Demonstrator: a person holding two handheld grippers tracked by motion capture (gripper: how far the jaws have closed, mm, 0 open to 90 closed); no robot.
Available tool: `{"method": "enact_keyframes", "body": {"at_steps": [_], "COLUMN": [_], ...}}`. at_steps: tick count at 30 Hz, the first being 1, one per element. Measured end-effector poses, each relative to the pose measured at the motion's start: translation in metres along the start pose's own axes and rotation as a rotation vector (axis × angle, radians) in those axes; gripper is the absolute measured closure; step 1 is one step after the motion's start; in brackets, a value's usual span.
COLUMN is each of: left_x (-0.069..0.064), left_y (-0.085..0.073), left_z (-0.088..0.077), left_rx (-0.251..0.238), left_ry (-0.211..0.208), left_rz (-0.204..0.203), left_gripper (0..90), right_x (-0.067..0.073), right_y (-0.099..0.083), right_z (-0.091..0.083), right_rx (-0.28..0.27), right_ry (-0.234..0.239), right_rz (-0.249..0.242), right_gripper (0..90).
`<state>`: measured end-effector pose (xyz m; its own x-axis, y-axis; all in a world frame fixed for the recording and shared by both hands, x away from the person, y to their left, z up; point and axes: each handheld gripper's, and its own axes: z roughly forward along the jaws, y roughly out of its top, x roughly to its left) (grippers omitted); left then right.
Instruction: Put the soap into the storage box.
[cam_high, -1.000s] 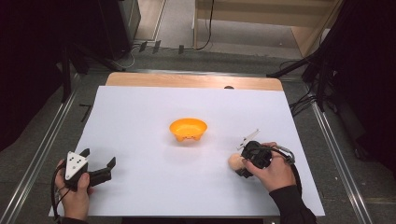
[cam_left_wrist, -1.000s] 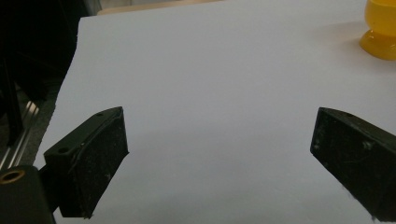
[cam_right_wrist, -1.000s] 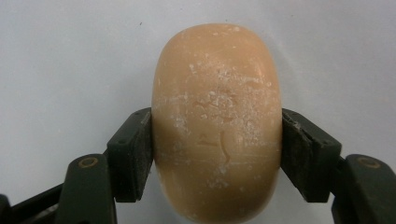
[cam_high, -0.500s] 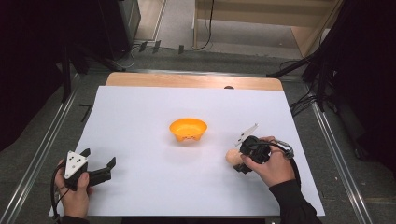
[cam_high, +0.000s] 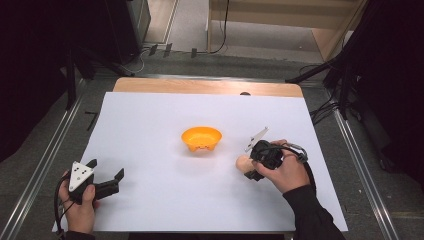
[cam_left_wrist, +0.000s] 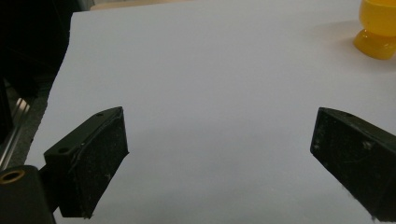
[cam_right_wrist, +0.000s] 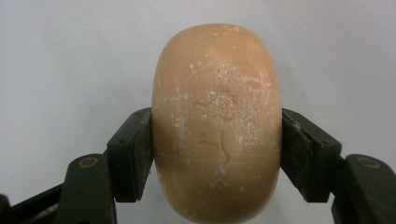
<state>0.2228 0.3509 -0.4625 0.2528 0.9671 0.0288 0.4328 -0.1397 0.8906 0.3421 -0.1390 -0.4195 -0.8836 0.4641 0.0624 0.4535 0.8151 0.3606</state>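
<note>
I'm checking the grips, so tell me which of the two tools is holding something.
The right tool: its pads press both sides of a tan rounded bun-like lump. The left tool stands wide open over bare white table.

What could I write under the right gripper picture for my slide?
The right gripper squeezes a round tan bread roll above the white table.

Orange bowl (cam_high: 201, 138) on white table (cam_high: 150, 200)

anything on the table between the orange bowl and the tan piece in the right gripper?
Nothing: in the high view only bare white table lies between the orange bowl and the tan rounded piece clamped in the right gripper.
</note>
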Motion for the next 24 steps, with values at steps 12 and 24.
{"method": "enact_keyframes", "body": {"at_steps": [12,24], "left_x": [0.0,0.0], "left_y": [0.0,0.0], "left_z": [0.0,0.0], "left_rx": [0.005,0.005], "left_ry": [0.001,-0.002], "left_rz": [-0.001,-0.002], "left_gripper": [4.3,4.3], "right_x": [-0.005,-0.009], "right_y": [0.013,0.023], "right_z": [0.002,0.0], "right_rx": [-0.01,-0.011], "right_ry": [0.009,0.013], "right_rz": [-0.041,-0.071], "right_gripper": [33.2,33.2]}}
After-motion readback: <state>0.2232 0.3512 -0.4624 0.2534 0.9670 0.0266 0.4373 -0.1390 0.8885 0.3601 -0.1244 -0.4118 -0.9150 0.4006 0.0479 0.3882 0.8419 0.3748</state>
